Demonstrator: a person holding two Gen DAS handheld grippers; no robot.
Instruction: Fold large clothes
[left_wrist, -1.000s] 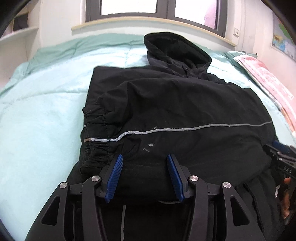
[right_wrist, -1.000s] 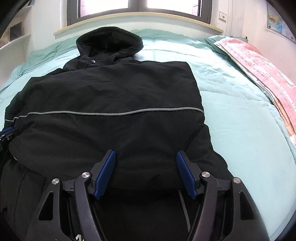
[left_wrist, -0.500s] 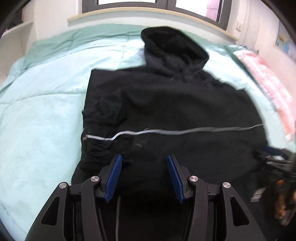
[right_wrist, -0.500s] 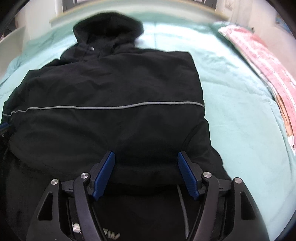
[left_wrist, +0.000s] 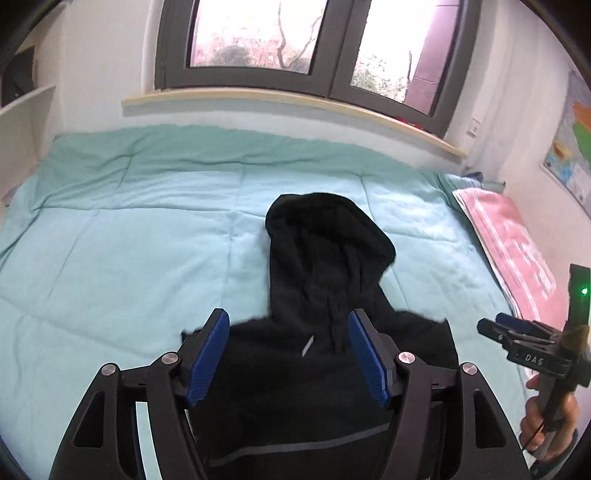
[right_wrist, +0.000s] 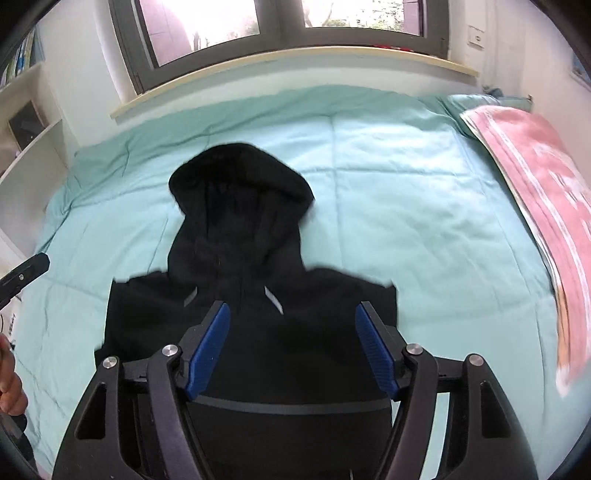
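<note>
Claws both free: my left claw (left_wrist: 288, 354) is opening and my right claw (right_wrist: 291, 347) gapes, each empty above the black hooded jacket (right_wrist: 251, 295) on the bed (right_wrist: 406, 192).

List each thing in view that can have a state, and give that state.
jacket: folded, flat on the bed, in neither gripper
hood: spread out toward the window
left gripper: jaws opening, nothing between the pads
right gripper: open, empty
window: shut
quilt: spread over the bed
pink cloth: lying along the bed's right edge
</note>
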